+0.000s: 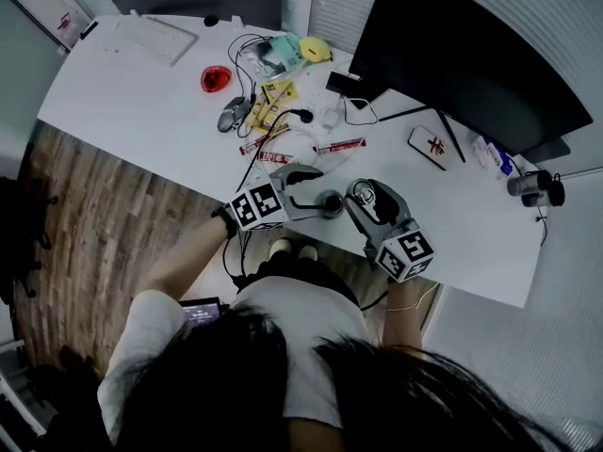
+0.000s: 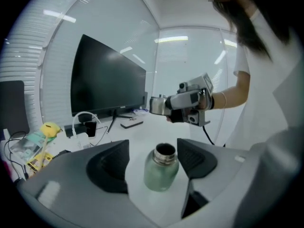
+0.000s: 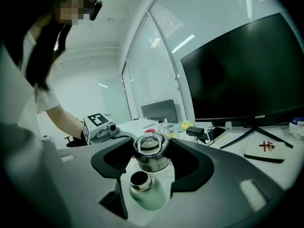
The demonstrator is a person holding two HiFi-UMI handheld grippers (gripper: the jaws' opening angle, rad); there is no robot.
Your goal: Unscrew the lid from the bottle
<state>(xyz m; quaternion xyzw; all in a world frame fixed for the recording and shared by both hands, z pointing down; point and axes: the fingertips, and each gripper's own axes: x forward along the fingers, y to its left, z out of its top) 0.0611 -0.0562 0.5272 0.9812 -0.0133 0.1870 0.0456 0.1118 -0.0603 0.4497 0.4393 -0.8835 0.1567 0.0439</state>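
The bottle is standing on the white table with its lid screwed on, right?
Not quite. The bottle is standing on the white table, but its lid is off: the right gripper holds it, and the bottle's mouth is open. The right gripper view shows this.

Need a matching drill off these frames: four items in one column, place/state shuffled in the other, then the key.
Things
1. lid
2. bottle
3. monitor
4. red object

Place or state
A. upright on the table, mouth open, between the left gripper jaws
B. screen dark
C. clamped in the right gripper, off the bottle
D. lying on the far part of the table, away from both grippers

Pairs: 1-C, 2-A, 3-B, 4-D
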